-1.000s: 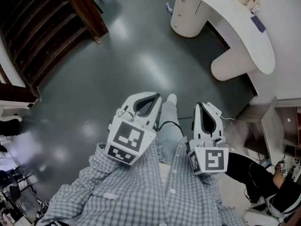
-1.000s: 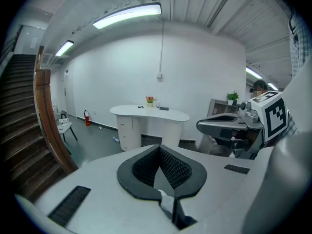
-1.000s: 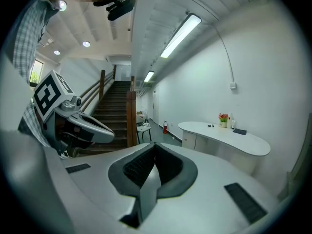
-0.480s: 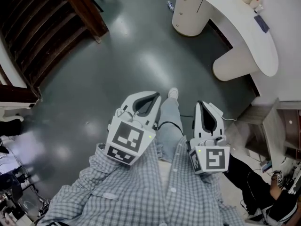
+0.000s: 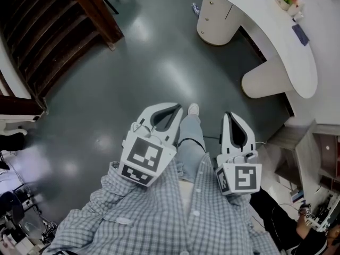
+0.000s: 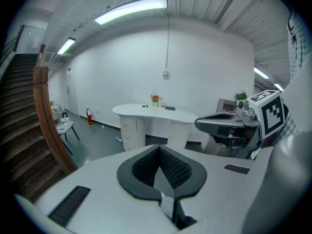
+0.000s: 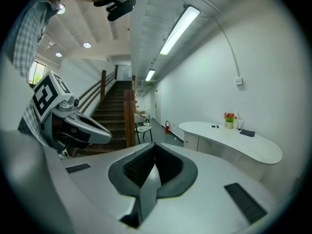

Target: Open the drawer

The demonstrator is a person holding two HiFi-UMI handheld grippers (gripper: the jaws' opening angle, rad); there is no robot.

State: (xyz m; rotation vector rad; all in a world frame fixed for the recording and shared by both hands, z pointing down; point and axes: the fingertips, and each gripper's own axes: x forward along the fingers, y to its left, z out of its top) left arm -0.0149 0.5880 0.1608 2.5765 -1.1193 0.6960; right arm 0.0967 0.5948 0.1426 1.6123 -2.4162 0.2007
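Hovering near the person's checked shirt [image 5: 175, 217], the left gripper [image 5: 176, 110] and right gripper [image 5: 232, 117] are both clenched on nothing above the grey floor [image 5: 133, 62]. Well beyond them, the drawer [image 5: 211, 8] sits under the white desk's [image 5: 276, 41] far end.

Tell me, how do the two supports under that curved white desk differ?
The far support shows drawer fronts; the near support is plain. A small object lies beside the far support, none beside the near support. Both are white, rounded, under the desk.
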